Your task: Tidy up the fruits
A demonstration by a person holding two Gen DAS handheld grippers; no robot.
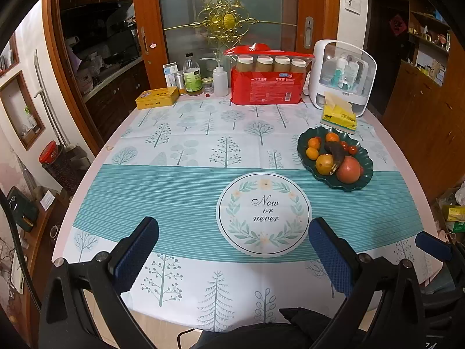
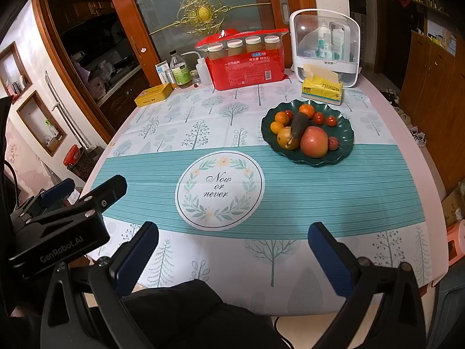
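A dark green scalloped plate (image 1: 366, 176) (image 2: 344, 133) sits on the right half of the table. It holds a big red apple (image 1: 348, 169) (image 2: 314, 141), a yellow-orange fruit (image 1: 324, 164) (image 2: 284, 138), a blackened banana (image 1: 334, 151) (image 2: 298, 123), small oranges (image 1: 314, 143) (image 2: 282, 117) and cherry tomatoes (image 1: 352, 150) (image 2: 330, 121). My left gripper (image 1: 232, 247) hovers open over the near table edge with nothing between its fingers. My right gripper (image 2: 232, 250) is likewise open and empty, near the front edge, well short of the plate.
Along the far side stand a yellow tin (image 1: 157, 97), bottles (image 1: 192, 75), a red pack of jars (image 1: 268, 80), a white storage box (image 1: 343, 72) and a yellow tissue pack (image 1: 338, 116). A round "Now or never" print (image 1: 264, 213) marks the tablecloth's middle.
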